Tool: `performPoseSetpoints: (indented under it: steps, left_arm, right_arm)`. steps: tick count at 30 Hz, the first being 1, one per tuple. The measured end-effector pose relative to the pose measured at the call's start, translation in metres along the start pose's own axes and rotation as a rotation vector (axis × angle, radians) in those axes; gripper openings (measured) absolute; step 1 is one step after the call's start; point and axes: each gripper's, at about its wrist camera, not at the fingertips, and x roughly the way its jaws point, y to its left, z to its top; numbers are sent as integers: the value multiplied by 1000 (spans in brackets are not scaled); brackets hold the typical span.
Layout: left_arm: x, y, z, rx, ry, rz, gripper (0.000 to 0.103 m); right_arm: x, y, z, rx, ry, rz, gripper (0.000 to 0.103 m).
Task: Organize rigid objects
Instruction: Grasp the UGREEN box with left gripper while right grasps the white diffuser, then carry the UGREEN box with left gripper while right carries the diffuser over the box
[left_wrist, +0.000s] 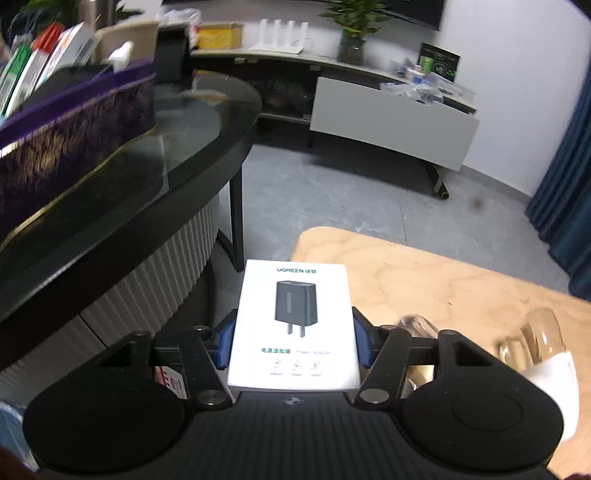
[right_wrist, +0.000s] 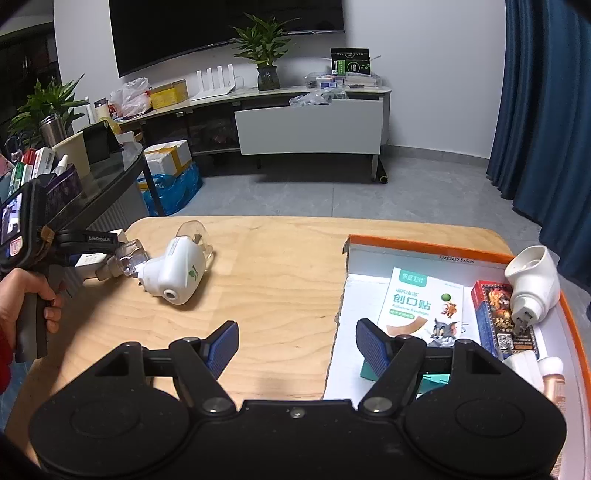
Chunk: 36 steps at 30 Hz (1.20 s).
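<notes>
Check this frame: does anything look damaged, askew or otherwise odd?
Yes. The orange-rimmed box has a ragged, torn left wall. On the wooden table, a white plug-in device lies tipped on its side, its clear bottle sticking out sideways.

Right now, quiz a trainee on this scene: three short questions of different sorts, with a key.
1. True or false: the left gripper is shut on the charger box.
2. Multiple choice: where does the bandage box lie? A) on the bare table B) in the orange-rimmed tray C) on the floor
3. Fill in: the jaws of the right gripper stand ____, with nothing between them.

Key: 1 true; 2 B; 3 open
</notes>
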Motion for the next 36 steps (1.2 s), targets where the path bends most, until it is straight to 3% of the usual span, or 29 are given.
performPoseSetpoints:
  steps: [3,8,11,16,23,31,33,34,36]
  left_arm:
    - [-8,0,-7,-22,2,-41,60]
    - [-25,-4,-23,55,-19,-33,60]
    - [-35,0,-26,79,-64,15,59]
    - [-62,5,-22,18,-73,-32,59]
    - [-110,-10,-46,36,-117,-116,60]
    - [-112,-5,-54,-34,-128,-182,60]
    - [-111,-4,-54,-45,-132,-186,60]
    - [-111,-5,-56,-45,-136,-183,60]
    - [-110,-6,-56,-48,-135,-186,60]
  right_arm:
    - [7,7,1,-2,12,20,83]
    - [19,27,8,-29,19,68,83]
    - [28,41,14,-51,27,87,83]
    - [50,60,30,-56,44,133,84]
    - [100,83,55,44,94,157,86]
    - [152,89,70,187,185,145,90]
    - [151,96,70,141,172,118,75]
    - [150,98,69,134,168,112,53]
    - [145,101,65,101,146,100,52]
